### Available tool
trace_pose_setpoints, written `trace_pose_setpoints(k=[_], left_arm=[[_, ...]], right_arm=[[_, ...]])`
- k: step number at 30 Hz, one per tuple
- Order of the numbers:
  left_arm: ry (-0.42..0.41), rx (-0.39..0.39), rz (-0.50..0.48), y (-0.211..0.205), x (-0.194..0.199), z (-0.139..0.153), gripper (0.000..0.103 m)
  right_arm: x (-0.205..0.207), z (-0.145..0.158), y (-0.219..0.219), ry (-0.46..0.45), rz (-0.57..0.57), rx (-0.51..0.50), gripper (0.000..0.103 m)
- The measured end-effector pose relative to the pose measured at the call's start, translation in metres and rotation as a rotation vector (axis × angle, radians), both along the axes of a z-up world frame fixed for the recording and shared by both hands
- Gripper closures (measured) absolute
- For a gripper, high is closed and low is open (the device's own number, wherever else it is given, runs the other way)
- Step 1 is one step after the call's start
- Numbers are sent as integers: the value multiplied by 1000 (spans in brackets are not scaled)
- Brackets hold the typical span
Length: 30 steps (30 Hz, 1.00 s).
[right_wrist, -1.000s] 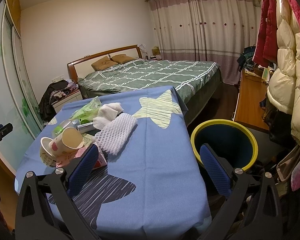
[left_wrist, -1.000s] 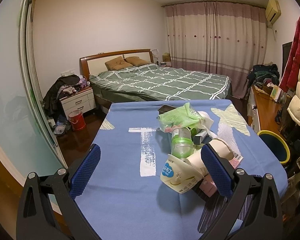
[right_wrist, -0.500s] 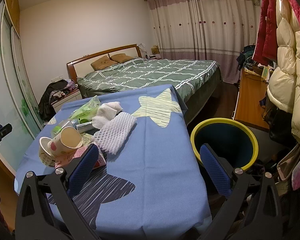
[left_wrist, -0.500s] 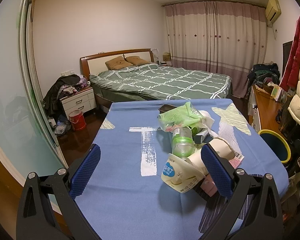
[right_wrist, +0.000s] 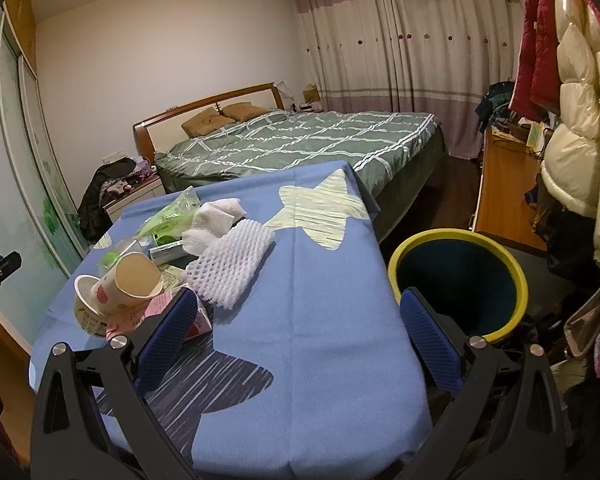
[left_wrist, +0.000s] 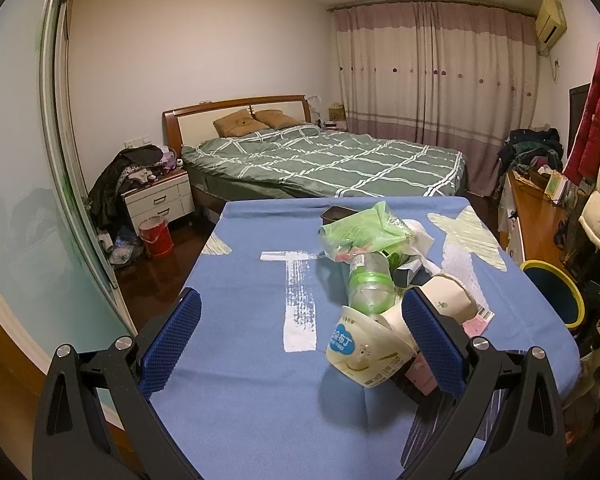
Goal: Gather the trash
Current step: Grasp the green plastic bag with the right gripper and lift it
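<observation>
A pile of trash lies on the blue tablecloth (left_wrist: 240, 340): a cream pudding cup (left_wrist: 360, 350), a paper cup (left_wrist: 446, 298), a clear bottle with a green band (left_wrist: 370, 284), a green plastic bag (left_wrist: 360, 230), white foam net (right_wrist: 230, 266) and a pink carton (right_wrist: 198, 322). A dark blue bin with a yellow rim (right_wrist: 460, 276) stands right of the table. My left gripper (left_wrist: 300, 340) is open and empty, just left of the pudding cup. My right gripper (right_wrist: 296, 336) is open and empty over the table's right edge.
A green checked bed (left_wrist: 328, 160) stands behind the table. A wooden desk (right_wrist: 500, 196) and hanging coats (right_wrist: 572, 120) are on the right. A nightstand (left_wrist: 160, 196) and red bucket (left_wrist: 156, 236) are at left, by a glass sliding door (left_wrist: 28, 220).
Both grippers have drifted slightly; the trash pile and bin sit a little lower in the views. Nothing was picked up or released.
</observation>
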<state>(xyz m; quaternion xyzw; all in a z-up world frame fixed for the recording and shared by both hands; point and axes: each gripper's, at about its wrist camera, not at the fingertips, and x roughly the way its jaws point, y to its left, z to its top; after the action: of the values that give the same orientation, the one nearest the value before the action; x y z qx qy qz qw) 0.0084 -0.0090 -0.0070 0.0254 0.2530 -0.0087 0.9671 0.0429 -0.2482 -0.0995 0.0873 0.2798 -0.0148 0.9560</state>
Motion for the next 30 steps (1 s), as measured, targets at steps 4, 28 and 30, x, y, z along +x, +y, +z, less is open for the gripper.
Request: trace_pose_setpoints(k=[4, 28, 30], left_arm=[[16, -1, 12, 2, 8, -8, 4], [67, 3, 89, 23, 69, -36, 4], [68, 4, 94, 25, 73, -37, 4]], right_arm=[[20, -6, 6, 15, 17, 4, 6], [287, 3, 147, 171, 345, -51, 16], [313, -6, 154, 222, 345, -54, 17]])
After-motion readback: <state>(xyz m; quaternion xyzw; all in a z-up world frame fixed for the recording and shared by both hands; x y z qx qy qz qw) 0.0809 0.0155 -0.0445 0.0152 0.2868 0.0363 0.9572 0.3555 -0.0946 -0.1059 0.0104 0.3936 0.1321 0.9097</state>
